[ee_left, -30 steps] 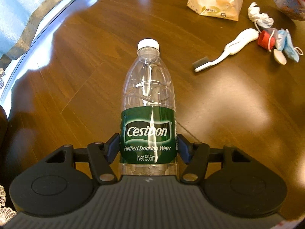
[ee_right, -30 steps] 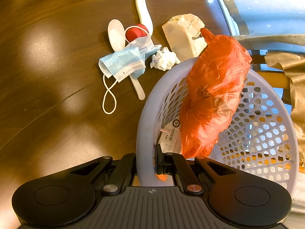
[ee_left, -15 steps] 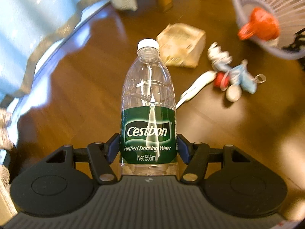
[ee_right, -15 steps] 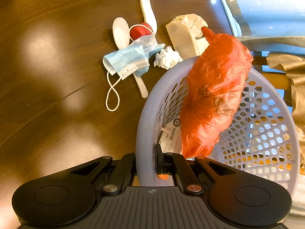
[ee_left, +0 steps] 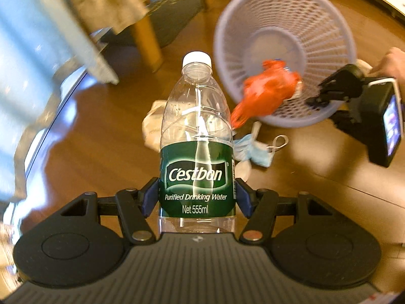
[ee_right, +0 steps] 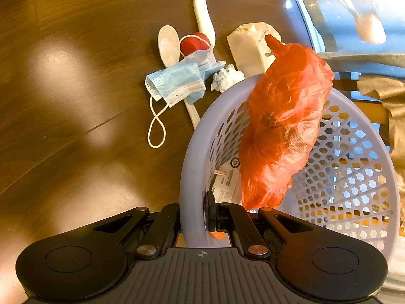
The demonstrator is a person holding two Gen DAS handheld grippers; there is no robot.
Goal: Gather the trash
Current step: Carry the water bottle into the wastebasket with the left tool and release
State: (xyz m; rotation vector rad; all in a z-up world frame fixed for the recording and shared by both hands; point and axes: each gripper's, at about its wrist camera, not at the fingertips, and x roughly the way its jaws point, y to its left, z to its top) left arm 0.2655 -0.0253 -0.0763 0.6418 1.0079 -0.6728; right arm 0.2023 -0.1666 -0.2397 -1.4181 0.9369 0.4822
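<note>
I see a dark brown wooden counter (ee_right: pixel 63 101) with a glossy top that throws back soft patches of light. Past the counter's far edge hangs pale blue cloth (ee_left: pixel 30 38), blurred in the left view. Beside it, also beyond the counter, drapes a tan fabric (ee_right: pixel 379 88). Below the counter's edge stand a light wooden leg (ee_left: pixel 146 40) and a dark rug (ee_left: pixel 172 12).

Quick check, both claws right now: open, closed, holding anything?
Left claw: closed on the water bottle, gripping its green label.
Right claw: closed on the rim of the lavender basket, which holds an orange bag.
</note>
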